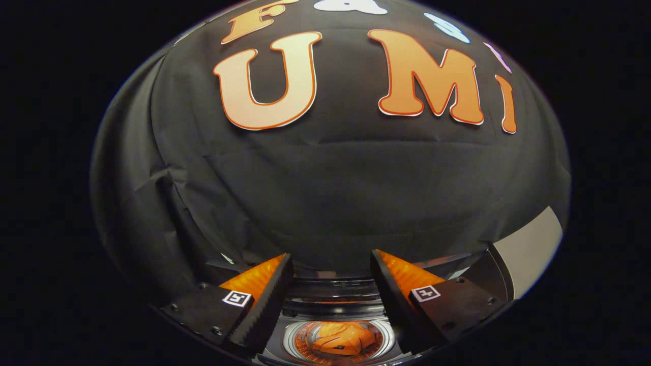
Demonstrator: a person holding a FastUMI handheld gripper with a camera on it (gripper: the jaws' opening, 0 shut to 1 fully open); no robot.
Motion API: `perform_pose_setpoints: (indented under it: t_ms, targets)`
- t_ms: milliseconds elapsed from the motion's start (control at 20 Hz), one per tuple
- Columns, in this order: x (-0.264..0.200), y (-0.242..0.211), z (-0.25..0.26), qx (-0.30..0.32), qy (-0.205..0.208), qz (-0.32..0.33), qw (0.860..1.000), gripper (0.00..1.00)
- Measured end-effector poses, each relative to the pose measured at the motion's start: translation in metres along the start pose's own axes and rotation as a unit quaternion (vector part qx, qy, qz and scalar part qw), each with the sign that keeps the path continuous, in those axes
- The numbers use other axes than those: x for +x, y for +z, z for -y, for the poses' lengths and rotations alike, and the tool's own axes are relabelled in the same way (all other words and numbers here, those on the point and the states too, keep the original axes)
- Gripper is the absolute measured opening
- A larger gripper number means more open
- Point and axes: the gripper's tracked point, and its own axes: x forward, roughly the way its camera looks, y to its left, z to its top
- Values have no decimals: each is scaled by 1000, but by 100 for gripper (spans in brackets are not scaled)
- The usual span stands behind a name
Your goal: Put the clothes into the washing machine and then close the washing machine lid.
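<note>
**A:** What do I have closest to the camera?

**B:** At the bottom of the frame I see the gripper [330,267], its two fingers spread wide apart with nothing between them. Each finger carries a small square black-and-white marker tag [237,298] on its base, one at lower left, one at lower right.

**A:** And the clothes?

**B:** Low in the frame, in the gap between the fingers, I look down into the round drum of the small washing machine [305,338], ringed by a pale metallic rim. The crumpled orange cloth garment [343,339] lies inside that drum, at bottom centre. The fingers are apart from it and not touching it.

**A:** The lid?

**B:** At lower right, beyond the right finger, I see a pale grey flat panel [531,249] with a dark edge, standing tilted up. I cannot tell for certain whether it is the lid.

**A:** Farther back?

**B:** The black cloth booth wall [325,188] takes up the middle and upper frame, creased at the left.
</note>
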Motion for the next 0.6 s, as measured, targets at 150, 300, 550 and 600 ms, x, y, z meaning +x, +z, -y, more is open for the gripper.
perform_pose_setpoints:
  t_ms: [150,300,550,600]
  targets:
    - [9,-7,1,-9,-13,-11,1000,99]
    - [23,-8,1,5,-15,-14,1000,99]
    - [25,-13,3,6,-25,-14,1000,100]
    - [23,-13,3,4,-25,-9,1000,100]
